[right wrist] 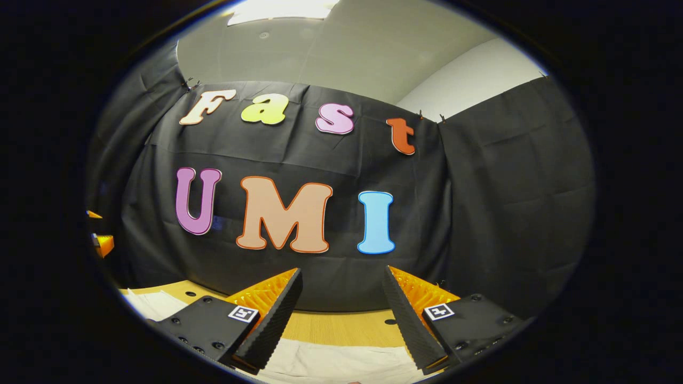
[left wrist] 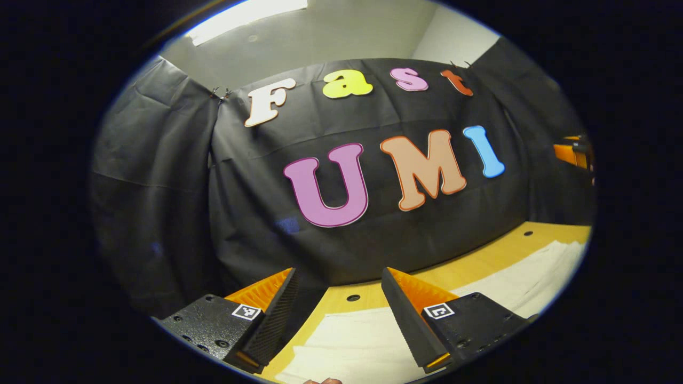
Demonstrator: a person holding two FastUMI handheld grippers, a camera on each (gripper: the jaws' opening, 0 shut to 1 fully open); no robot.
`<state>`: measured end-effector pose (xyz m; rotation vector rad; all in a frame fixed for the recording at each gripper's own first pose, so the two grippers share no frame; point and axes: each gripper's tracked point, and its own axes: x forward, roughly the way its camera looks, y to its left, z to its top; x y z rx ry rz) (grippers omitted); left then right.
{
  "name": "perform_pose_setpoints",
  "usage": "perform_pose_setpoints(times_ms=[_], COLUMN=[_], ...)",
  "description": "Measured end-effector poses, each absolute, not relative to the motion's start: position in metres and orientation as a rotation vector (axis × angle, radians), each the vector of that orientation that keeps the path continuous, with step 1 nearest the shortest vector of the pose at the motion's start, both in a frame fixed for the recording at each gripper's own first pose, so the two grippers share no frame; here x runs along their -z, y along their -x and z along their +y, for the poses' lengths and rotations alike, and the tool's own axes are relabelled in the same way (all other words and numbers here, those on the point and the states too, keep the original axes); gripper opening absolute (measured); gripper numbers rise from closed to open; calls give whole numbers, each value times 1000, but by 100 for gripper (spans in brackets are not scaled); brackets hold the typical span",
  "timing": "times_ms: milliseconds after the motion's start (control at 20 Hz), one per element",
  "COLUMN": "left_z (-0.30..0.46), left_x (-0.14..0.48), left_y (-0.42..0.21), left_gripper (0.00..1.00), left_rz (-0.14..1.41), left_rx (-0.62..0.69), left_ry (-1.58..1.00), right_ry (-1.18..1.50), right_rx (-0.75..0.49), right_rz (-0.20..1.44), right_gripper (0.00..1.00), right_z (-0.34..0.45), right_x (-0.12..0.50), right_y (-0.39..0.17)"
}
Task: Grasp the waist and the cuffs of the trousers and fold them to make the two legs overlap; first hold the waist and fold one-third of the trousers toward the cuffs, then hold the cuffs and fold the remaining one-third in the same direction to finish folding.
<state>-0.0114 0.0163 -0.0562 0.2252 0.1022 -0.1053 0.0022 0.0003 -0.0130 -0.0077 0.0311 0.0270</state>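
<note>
The black cloth wall (left wrist: 267,213) is standing across the back of the booth in both views, hanging in folds and meeting the far edge of the desk. Above it a pale ceiling (right wrist: 331,53) with a bright light panel (left wrist: 245,13) is showing. The wooden desk (left wrist: 496,256) is running below the cloth, its light-coloured top dotted with a few small round holes, one of them sitting just past the fabric in the left gripper view. The trousers (left wrist: 363,346), white or cream, are lying flat on the desk: in the left gripper view they are spreading under and between the fingers and reaching away to the right edge of the view, while in the right gripper view the same pale fabric (right wrist: 341,362) is lying beneath the fingers and stretching off to the left. The left gripper (left wrist: 341,298) is hovering over the cloth with its fingers spread wide apart, nothing between them. The right gripper (right wrist: 341,298) is likewise being held with its fingers well apart and gripping nothing, above the fabric near the desk's far edge. A small part of the other gripper is peeking in at the right edge of the left gripper view and at the left edge of the right gripper view.
</note>
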Motion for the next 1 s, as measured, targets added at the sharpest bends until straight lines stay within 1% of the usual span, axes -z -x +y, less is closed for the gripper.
perform_pose_setpoints(times_ms=[50,150,250,550,850,1000], left_z=[19,20,22,31,42,49], left_x=[65,80,98,169,236,266], left_y=[14,16,25,55,89,106], left_gripper=[96,95,96,96,97,97], left_rz=[117,145,168,310,453,537], left_rx=[117,147,184,306,465,538], left_ry=[-262,-342,-419,-583,-767,-809], right_ry=[6,4,5,11,15,16], right_rx=[-28,-31,-35,-38,-31,-22], right_rz=[36,43,47,66,89,100], right_gripper=[96,96,97,97,98,98], right_z=[1,1,2,2,-1,-4], right_x=[15,19,24,35,47,54], right_y=[-2,-2,0,-4,-3,-1])
